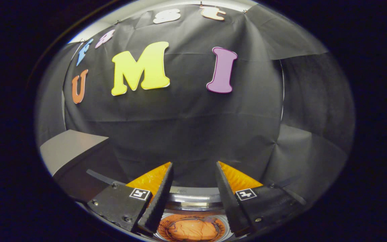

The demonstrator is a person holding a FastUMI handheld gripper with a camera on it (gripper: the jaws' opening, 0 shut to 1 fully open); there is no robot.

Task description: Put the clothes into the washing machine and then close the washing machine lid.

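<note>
Evidently the first half of the task is done. Entry, from where I stand beside the booth: the gripper [193, 174] hangs above the washing machine [193, 198], its two fingers spread apart with nothing between them; released, no cloth caught on either pad. Beneath the gap between the fingers, at about 6 o'clock from the fingertips, the drum opening shows as a round mouth with a bright metal rim. Inside it lies the clothes [191, 230], an orange bundle, crumpled, resting on the perforated drum floor and sitting well below the rim. No part of the fabric appears to drape over the edge, though the fingers hide the rim at 4 and 8 o'clock, so I cannot rule out a stray corner there.

Remaining: the lid. A grey flat panel [69, 151] stands off at roughly 9 to 10 o'clock from the fingers, tilted upward; it may be the raised lid, but the lens bends that side badly and I would not swear to it. Either way, the drum mouth is open to view, so the lid is not yet closed.

Judgement: loading complete, release complete, closing step outstanding. Next move calls for reaching the lid and bringing it down over the opening.
</note>
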